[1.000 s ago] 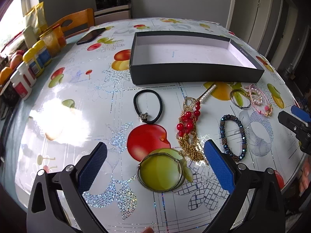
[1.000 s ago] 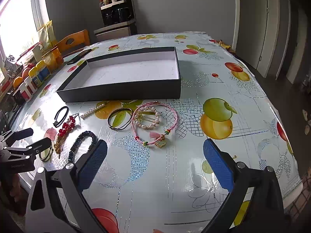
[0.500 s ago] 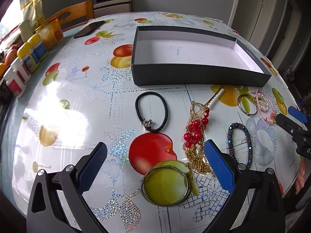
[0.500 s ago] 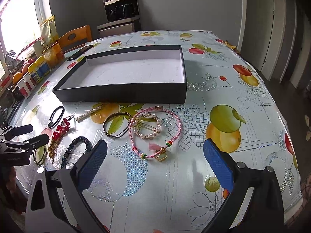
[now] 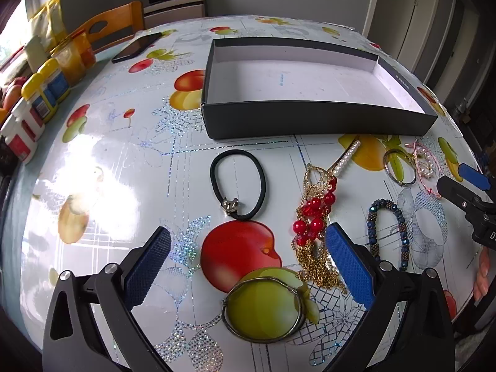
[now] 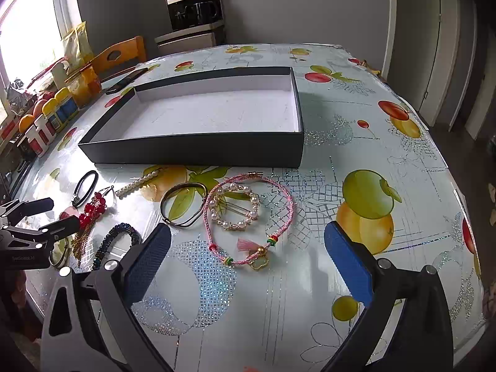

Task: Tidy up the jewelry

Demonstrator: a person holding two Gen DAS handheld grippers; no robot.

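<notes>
On your table (image 6: 372, 117) the box (image 6: 198, 148) sits at upper centre of the right wrist frame. Below it, jewelry runs left to right: hair tie (image 6: 85, 187), bead necklace (image 6: 93, 209), pearl clip (image 6: 139, 183), bangle (image 6: 183, 203), cord bracelet (image 6: 288, 204) around the pearl ring (image 6: 234, 206)

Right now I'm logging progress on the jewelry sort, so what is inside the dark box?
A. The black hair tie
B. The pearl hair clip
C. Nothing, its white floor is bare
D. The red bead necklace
C: the dark box shows only its white floor, while the jewelry, such as the black hair tie and the pearl ring clip, lies on the tablecloth in front of it.
</notes>
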